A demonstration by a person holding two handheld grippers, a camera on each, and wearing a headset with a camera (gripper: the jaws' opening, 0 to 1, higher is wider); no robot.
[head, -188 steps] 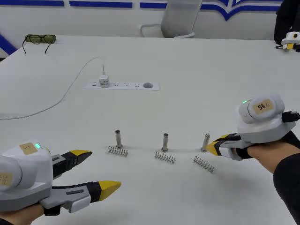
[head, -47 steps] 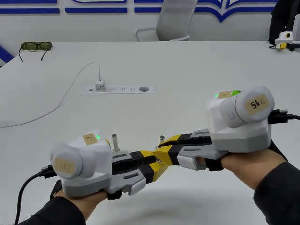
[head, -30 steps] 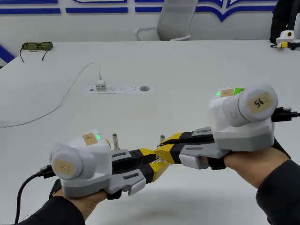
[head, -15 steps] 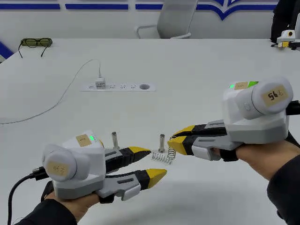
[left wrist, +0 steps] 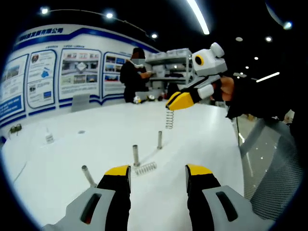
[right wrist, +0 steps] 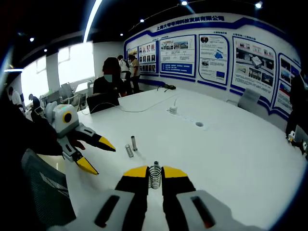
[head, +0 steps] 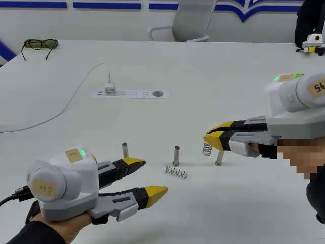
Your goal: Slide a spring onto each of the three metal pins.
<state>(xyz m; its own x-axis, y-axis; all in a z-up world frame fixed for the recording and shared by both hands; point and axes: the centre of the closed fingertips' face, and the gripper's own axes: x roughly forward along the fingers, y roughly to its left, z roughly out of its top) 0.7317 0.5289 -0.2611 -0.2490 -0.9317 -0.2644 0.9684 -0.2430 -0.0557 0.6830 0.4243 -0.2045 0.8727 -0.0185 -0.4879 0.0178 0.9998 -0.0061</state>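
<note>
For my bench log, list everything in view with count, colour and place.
Pins: three, metal, upright in a row.
Springs: two seen, metal; one lying by the middle pin, one held up near the right pin.
Power strip: one, white, behind the pins.
Charger: one, white, in the strip.
Glasses: one pair, dark green, far left.
Chair: one, grey, far side.
Table: one, white, underneath.
Left tool: yellow-tipped, open, near left.
Right tool: yellow-tipped, shut on the raised spring.

Office meeting room or showroom: big white conference table [head: 213, 76], swivel chair [head: 192, 20], power strip [head: 130, 93] on the tabletop, info posters [right wrist: 214, 55] lining the walls, ceiling spotlights [left wrist: 109, 15].
</note>
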